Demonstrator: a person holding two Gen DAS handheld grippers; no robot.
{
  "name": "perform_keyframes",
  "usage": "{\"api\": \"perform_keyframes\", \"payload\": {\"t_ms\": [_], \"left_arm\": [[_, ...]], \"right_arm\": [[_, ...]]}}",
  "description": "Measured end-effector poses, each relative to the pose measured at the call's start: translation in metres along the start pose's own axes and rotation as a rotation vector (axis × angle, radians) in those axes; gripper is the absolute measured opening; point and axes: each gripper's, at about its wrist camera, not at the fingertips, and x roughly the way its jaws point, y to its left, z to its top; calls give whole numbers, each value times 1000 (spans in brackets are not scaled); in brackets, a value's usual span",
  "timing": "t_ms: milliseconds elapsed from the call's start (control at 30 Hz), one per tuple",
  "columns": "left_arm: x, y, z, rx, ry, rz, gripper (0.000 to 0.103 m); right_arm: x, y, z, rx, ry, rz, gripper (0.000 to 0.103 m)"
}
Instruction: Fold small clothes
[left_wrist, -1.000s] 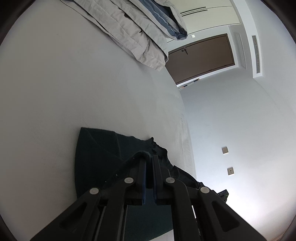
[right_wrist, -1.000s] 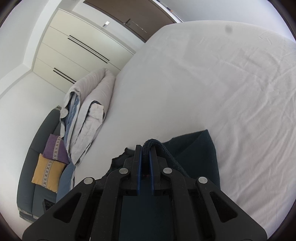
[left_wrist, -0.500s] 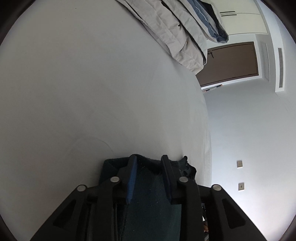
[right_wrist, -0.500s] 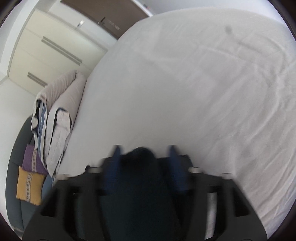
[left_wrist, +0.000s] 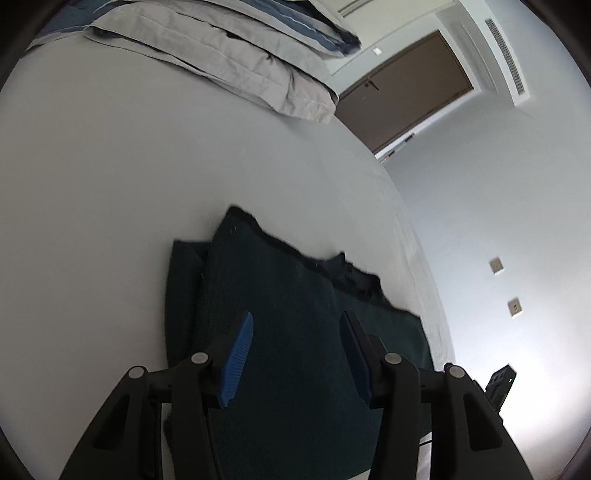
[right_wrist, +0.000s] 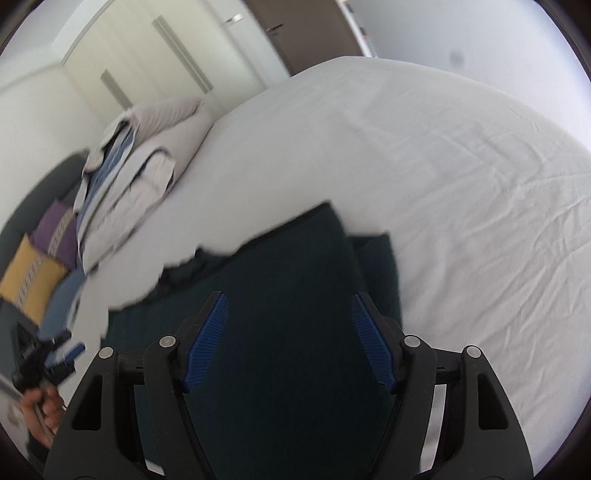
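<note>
On white bed (right_wrist: 443, 155): dark garment (right_wrist: 288, 295) | left gripper (left_wrist: 295, 328) opening, right gripper (right_wrist: 288, 314) open, both empty

A bedroom: bed (right_wrist: 443, 155), folded duvet (left_wrist: 236, 62), wardrobe (right_wrist: 155, 62)

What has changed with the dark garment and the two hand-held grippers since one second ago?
Both let go: the left hand-held gripper, jaws opening, and the right hand-held gripper, jaws apart, each pinched an edge of the dark green garment before. It now lies folded on the white bed. The folded bedding stayed.
</note>
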Motion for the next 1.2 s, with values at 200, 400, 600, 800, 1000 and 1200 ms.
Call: {"api": "perform_keyframes", "payload": {"t_ms": [200,400,600,800,1000,1200], "left_arm": [[23,16,-42,41,68,60,42],[-2,9,-42,59,41,100,46],[-4,-35,-73,218,19,169,61],[23,-31,-92,276,63,252,61],[28,-30,-94,342,64,278,60],[33,-36,-99,372,50,313,61]], "right_arm": [[1,-21,-37,55,26,-46,42],[-56,-26,-51,102,-7,-29,45],[-54,39,-76,67,64,303,45],[21,84,-126,79,276,378,45],[13,34,-133,214,160,332,29],[-45,-64,-132,477,-61,178,25]]}}
